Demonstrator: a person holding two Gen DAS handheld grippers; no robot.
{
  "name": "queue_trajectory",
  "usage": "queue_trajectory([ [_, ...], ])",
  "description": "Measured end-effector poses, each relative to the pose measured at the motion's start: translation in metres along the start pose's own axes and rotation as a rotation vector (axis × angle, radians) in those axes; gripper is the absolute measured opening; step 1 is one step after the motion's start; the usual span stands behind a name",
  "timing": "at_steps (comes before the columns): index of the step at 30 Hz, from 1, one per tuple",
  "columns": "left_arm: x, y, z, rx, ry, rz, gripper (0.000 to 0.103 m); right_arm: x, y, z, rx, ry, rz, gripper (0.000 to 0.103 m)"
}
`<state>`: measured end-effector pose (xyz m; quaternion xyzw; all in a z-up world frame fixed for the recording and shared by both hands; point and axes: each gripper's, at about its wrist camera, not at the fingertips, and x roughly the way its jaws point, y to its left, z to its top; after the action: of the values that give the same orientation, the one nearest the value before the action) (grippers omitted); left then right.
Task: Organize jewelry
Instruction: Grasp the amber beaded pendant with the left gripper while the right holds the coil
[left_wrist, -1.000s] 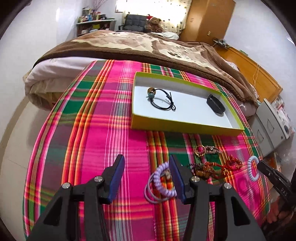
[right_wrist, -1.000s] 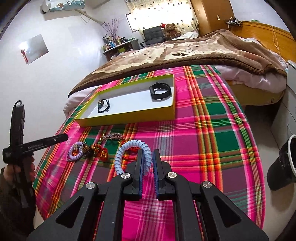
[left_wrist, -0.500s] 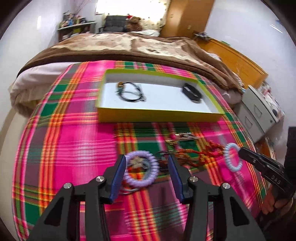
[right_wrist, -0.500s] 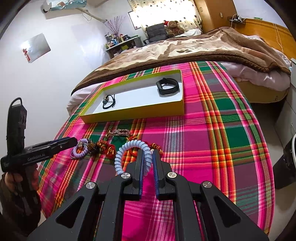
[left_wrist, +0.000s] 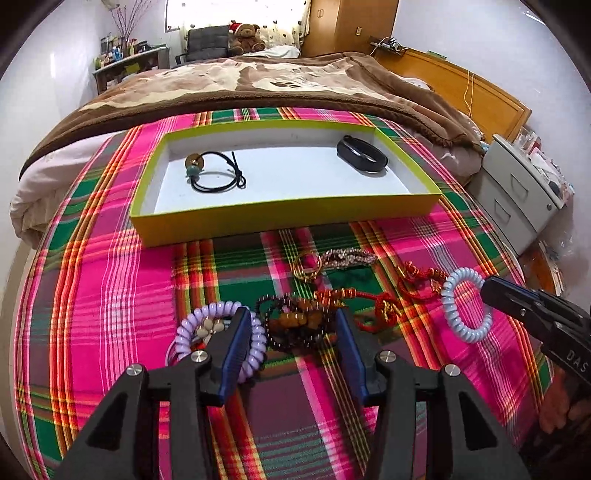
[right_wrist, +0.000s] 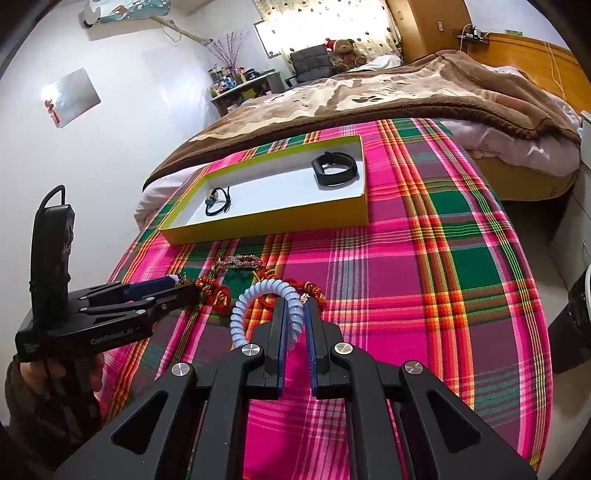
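Observation:
A yellow-green tray (left_wrist: 280, 218) (right_wrist: 266, 219) lies on the plaid cloth, holding a black cord bracelet (left_wrist: 216, 173) (right_wrist: 218, 201) and a black wristband (left_wrist: 362, 158) (right_wrist: 334, 168). My left gripper (left_wrist: 290, 325) (right_wrist: 181, 286) is open, its jaws either side of a dark bead bracelet with amber beads (left_wrist: 291, 321); a purple coil hair tie (left_wrist: 221, 332) lies under its left finger. My right gripper (right_wrist: 295, 314) (left_wrist: 487, 290) is shut on a pale blue coil hair tie (right_wrist: 258, 299) (left_wrist: 467, 310), held just above the cloth.
A gold ring (left_wrist: 306, 264), a pale bead strand (left_wrist: 347, 256) and a red-and-gold knotted cord (left_wrist: 402, 291) lie between the tray and the grippers. A bed with a brown blanket (left_wrist: 277, 81) lies behind. Grey drawers (left_wrist: 517, 192) stand to the right.
My left gripper has moved right, from around the purple coil tie to around the dark bead bracelet. My right gripper keeps its hold on the blue coil tie and has shifted slightly.

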<state>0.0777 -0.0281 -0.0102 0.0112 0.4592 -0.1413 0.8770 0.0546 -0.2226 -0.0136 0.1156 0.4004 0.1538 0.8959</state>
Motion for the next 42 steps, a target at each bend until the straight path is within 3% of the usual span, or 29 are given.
queue_trajectory([
  [7, 0.003, -0.002, 0.003, 0.008, -0.009, 0.023, 0.047, 0.0, -0.001, 0.0, 0.001, 0.001, 0.002, 0.009],
  [11, 0.001, -0.004, 0.003, 0.018, -0.011, 0.023, 0.03, 0.001, -0.001, -0.001, 0.005, 0.002, 0.0, 0.009],
  [18, -0.002, -0.003, 0.004, 0.011, -0.02, 0.01, 0.023, -0.002, -0.001, 0.0, 0.012, -0.006, 0.0, 0.009],
  [33, -0.029, 0.012, 0.009, -0.059, -0.082, -0.043, 0.023, -0.013, 0.003, 0.007, 0.007, -0.037, -0.001, 0.009],
  [42, -0.043, 0.023, 0.026, -0.086, -0.121, -0.064, 0.023, -0.017, 0.008, 0.029, -0.009, -0.064, -0.004, 0.009],
])
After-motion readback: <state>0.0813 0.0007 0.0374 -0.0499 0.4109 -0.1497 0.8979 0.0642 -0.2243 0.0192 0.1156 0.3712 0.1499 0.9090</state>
